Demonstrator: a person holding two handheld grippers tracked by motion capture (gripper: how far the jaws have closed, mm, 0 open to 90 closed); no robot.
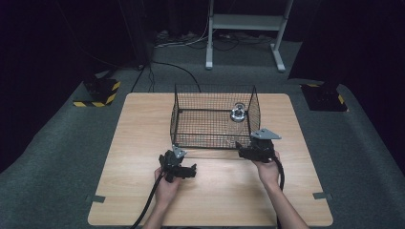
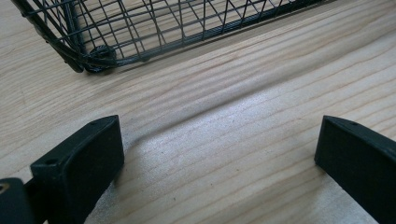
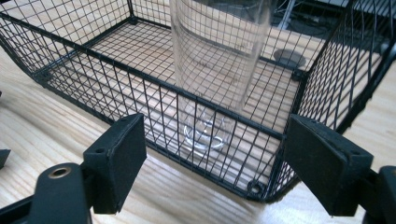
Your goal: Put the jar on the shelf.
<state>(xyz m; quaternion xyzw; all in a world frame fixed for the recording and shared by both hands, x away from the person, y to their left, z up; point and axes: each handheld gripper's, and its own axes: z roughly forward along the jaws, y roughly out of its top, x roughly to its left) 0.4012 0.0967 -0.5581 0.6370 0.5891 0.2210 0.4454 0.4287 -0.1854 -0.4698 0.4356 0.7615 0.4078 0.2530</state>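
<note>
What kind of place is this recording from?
Probably a lab recording bay: a light wooden table on grey carpet, black curtains around it, yellow-black striped floor weights, and loose cables behind.

In my right gripper view the clear glass [image 3: 219, 56] standing in the wire basket [image 3: 93, 70] runs off the top edge, so I cannot see its rim, and the mesh of the near wall crosses its base. From the high view the same glass [image 1: 238, 113] is too small to make out beyond a pale glint near the basket's right wall. My left gripper view cuts the basket [image 2: 140, 37] off at the top, leaving just a near corner and a strip of wall. My forearms leave the high view at the bottom edge. The room beyond the table [image 1: 143, 119] is too dark to read.
</note>
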